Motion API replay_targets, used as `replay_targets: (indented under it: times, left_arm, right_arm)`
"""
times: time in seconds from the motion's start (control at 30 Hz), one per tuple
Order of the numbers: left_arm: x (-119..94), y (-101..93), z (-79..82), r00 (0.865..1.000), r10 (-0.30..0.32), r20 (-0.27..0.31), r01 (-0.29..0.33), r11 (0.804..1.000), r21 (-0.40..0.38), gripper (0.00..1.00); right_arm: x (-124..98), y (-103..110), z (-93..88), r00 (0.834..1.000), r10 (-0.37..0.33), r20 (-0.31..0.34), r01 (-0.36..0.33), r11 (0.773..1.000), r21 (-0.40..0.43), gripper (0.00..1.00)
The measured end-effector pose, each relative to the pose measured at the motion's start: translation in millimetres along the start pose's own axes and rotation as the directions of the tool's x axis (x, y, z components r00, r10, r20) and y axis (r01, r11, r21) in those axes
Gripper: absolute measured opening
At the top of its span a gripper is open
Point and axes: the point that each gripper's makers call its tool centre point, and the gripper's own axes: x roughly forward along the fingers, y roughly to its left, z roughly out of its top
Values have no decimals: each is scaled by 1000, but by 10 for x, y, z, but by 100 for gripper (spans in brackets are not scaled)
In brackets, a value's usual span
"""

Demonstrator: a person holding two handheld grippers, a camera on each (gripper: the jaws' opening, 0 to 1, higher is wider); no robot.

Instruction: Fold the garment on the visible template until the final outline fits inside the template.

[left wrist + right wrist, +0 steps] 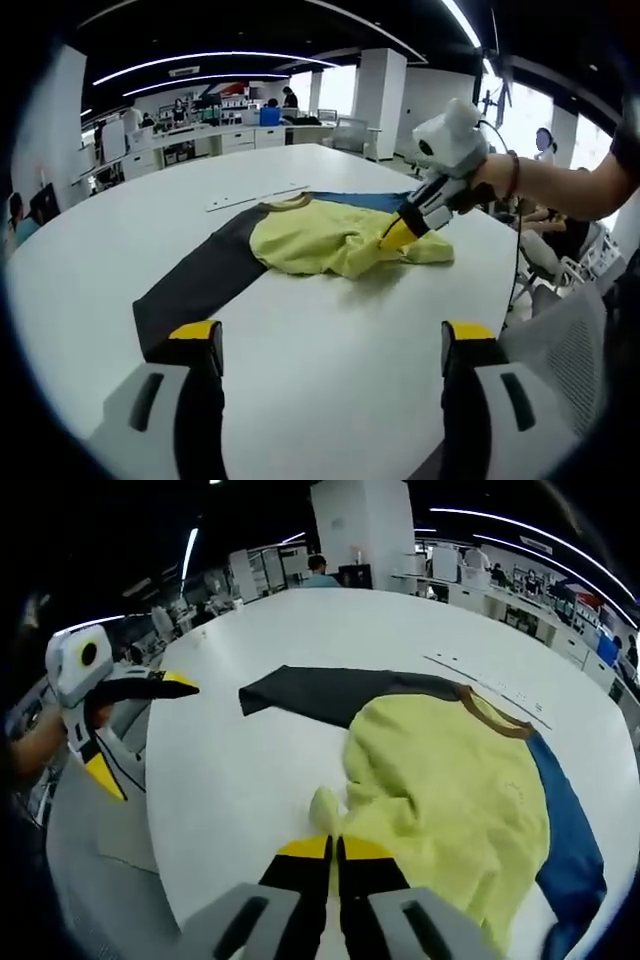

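The garment (450, 800), a yellow shirt with one dark sleeve and one blue sleeve, lay crumpled on the white counter (250, 770). The right claw (334, 848) had closed on a bunched yellow edge. The left claw (330, 345) stood wide and empty, near the dark sleeve (195, 285). The cloth looked light, limp and prone to wrinkling; it would likely handle best pinched at hems or sleeve ends, then dragged flat.

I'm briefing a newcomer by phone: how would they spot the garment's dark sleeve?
On the round white table lies a yellow garment. Its dark sleeve stretches flat from the brown collar, away from the blue sleeve: the only dark grey part.
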Motion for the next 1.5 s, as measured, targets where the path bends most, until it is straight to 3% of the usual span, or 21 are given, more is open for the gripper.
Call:
replay_targets:
  times: [0.43,0.63,1.07,1.4,1.5]
  left_arm:
    - [5,-39,-37,1000,-7,-13,7,1000,0,85]
    - [18,-64,-70,1000,-13,-26,13,1000,-1,85]
    - [37,-100,-174,999,-3,-41,2,999,-32,84]
    - [69,-150,-175,999,1,-48,-3,999,-49,82]
    - [89,-167,-161,999,4,-44,-6,998,-56,81]
  right_arm:
    - [191,305,-296,998,65,-27,-63,997,52,0]
    - [273,339,-390,997,70,-30,-67,995,80,0]
    - [348,364,-465,997,56,-51,-54,998,41,0]
    - [229,366,-408,999,51,5,-51,995,81,36]
    - [150,326,-376,999,37,29,-40,995,93,42]
